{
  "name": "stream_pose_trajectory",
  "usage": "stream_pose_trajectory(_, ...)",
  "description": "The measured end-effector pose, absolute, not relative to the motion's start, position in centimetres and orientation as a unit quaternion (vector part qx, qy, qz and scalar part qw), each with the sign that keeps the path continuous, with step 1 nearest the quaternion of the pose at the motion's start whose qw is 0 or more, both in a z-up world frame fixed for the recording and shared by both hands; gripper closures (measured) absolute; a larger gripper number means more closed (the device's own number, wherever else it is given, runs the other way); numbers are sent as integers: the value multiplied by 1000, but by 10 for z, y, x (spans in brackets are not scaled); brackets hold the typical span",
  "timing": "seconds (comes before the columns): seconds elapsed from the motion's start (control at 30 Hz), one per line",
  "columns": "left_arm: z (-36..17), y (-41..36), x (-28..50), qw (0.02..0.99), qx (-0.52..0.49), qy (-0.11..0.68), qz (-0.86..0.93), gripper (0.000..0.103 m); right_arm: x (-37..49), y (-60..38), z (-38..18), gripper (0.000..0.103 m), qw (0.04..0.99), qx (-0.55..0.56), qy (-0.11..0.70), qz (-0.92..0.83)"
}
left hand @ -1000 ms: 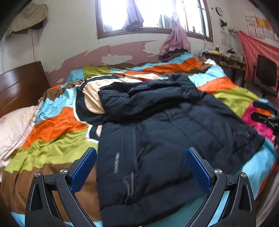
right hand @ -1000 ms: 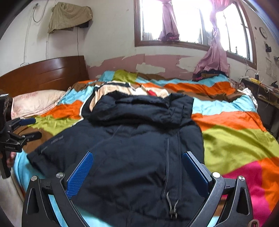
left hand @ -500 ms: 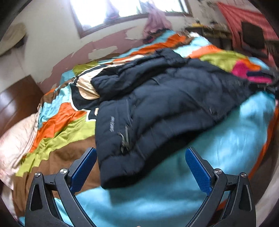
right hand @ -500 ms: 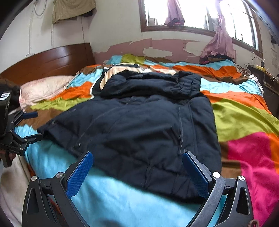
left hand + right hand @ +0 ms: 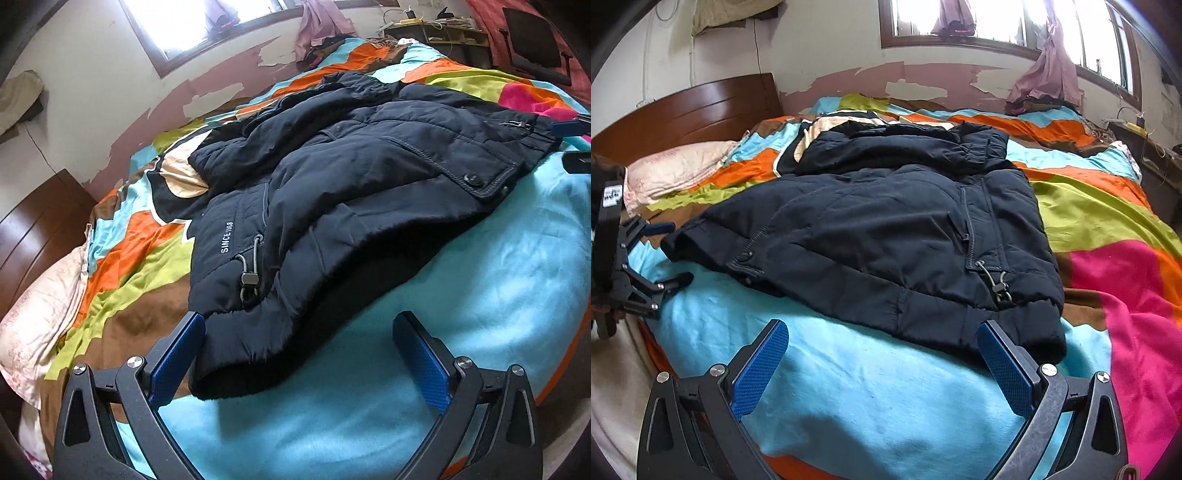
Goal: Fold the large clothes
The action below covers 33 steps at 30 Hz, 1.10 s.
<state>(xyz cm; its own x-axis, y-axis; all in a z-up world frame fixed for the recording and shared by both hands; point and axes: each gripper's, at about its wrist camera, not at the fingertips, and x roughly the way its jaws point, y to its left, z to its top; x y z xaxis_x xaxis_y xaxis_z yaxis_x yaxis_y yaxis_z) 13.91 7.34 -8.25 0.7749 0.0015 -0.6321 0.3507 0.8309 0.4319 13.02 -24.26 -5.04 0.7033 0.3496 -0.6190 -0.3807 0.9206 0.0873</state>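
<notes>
Both grippers lowered toward jacket [image 5: 351, 192] hem, fingers wide, empty; only right view shows headboard [image 5: 687, 114].

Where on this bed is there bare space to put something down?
Bare turquoise blanket lies between the dark jacket hem and the bed's near edge. Pink and green cover right of the jacket is free too. The middle is crowded by the jacket, the headboard end by the pillow.
</notes>
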Motion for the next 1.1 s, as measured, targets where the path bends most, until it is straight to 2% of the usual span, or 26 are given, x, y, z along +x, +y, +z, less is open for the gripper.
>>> stream_pose_trajectory(0.27,-81,72,151,904,271,322,-78,2,146,-238,-68,0,907,-77,375,174)
stream_pose_trajectory(0.33,-79,69,154,904,286,313,-64,6,150,-236,-68,0,905,-89,379,175)
stream_pose_trajectory(0.37,-79,67,156,903,293,308,-57,10,152,-236,-67,0,904,-97,379,172)
stream_pose_trajectory(0.43,-78,63,160,899,306,309,-47,41,158,-234,-66,0,903,-109,380,168)
stream_pose_trajectory(0.47,-78,63,164,897,305,315,-49,46,160,-234,-66,0,902,-111,383,168)
stream_pose_trajectory(0.5,-76,63,168,896,297,325,-59,59,162,-234,-67,0,901,-112,385,168)
stream_pose_trajectory(0.53,-72,63,173,895,287,334,-69,67,164,-235,-67,0,900,-111,386,169)
stream_pose_trajectory(0.57,-69,62,176,895,282,338,-70,68,165,-236,-67,0,899,-109,388,170)
stream_pose_trajectory(0.6,-63,61,180,896,277,341,-73,74,166,-237,-67,0,899,-107,389,170)
stream_pose_trajectory(0.63,-56,61,183,896,267,343,-85,84,166,-238,-66,0,899,-106,388,171)
stream_pose_trajectory(0.77,-23,59,197,904,226,347,-105,85,161,-238,-61,0,903,-113,374,178)
stream_pose_trajectory(0.9,13,64,214,917,143,351,-125,87,151,-238,-55,0,909,-112,350,197)
stream_pose_trajectory(1.1,53,59,238,924,87,350,-127,89,150,-229,-58,0,911,-131,341,190)
